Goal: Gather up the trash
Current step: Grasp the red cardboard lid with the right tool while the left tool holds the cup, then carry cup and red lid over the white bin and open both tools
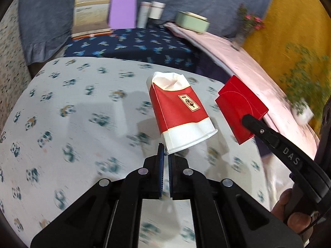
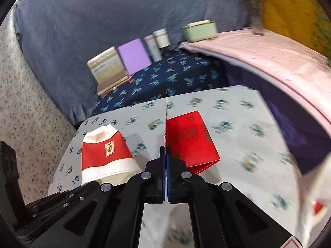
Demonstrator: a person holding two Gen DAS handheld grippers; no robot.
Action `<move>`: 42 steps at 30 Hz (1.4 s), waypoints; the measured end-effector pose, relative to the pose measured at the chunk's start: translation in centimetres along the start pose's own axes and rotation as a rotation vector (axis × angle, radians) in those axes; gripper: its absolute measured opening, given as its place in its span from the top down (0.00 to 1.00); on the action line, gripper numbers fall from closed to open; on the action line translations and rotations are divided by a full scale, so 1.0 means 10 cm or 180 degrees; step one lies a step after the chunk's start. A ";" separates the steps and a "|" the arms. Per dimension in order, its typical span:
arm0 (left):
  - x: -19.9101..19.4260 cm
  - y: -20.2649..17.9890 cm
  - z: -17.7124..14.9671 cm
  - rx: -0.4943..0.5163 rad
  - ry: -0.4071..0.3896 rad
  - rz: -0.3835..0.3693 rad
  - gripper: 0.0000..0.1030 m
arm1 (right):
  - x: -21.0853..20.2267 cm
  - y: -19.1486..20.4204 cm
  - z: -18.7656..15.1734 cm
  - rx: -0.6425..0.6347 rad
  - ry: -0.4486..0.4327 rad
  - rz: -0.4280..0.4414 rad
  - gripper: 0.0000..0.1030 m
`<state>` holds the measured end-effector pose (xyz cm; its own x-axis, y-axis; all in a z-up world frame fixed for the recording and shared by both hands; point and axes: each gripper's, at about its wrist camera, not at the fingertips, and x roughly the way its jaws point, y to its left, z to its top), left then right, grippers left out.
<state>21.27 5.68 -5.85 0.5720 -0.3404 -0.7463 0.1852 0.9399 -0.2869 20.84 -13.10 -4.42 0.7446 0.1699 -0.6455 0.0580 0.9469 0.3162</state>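
- The left gripper (image 1: 166, 155) is clamped on the rim of a crushed red-and-white paper cup (image 1: 179, 111), which hangs clear of the panda-print tablecloth (image 1: 72, 107).
- The right gripper (image 2: 166, 155) has its jaws together on a flap of a flattened red carton (image 2: 190, 142), also lifted off the cloth, just beside the cup.
- Behind, on a dark blue butterfly cloth (image 1: 134, 45), stand a beige box (image 1: 91, 14), a purple card (image 1: 123, 13) and two white canisters (image 1: 151, 12).
- A mint-green tin (image 1: 192, 21) sits on a pink cloth (image 1: 238, 57) beyond.
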 end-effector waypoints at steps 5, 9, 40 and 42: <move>-0.13 -0.53 -0.22 0.0269 0.0026 -0.0161 0.97 | -0.53 -0.34 -0.16 0.0163 -0.0129 -0.0176 0.99; -0.18 -0.91 -0.38 0.0458 0.0066 -0.0275 0.97 | -0.82 -0.57 -0.27 0.0283 -0.0202 -0.0282 0.99; -0.01 -2.78 -1.16 0.1480 0.0370 -0.0793 0.97 | -2.23 -2.27 -1.11 0.1205 -0.0618 -0.0924 0.99; 0.01 -2.82 -1.18 0.1500 0.0364 -0.0806 0.97 | -2.25 -2.29 -1.12 0.1219 -0.0620 -0.0932 0.99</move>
<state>6.63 -21.17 -4.89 0.3772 -0.5336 -0.7570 0.6589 0.7290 -0.1854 -4.72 -35.57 -4.97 0.7686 -0.1757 -0.6151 0.4945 0.7732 0.3970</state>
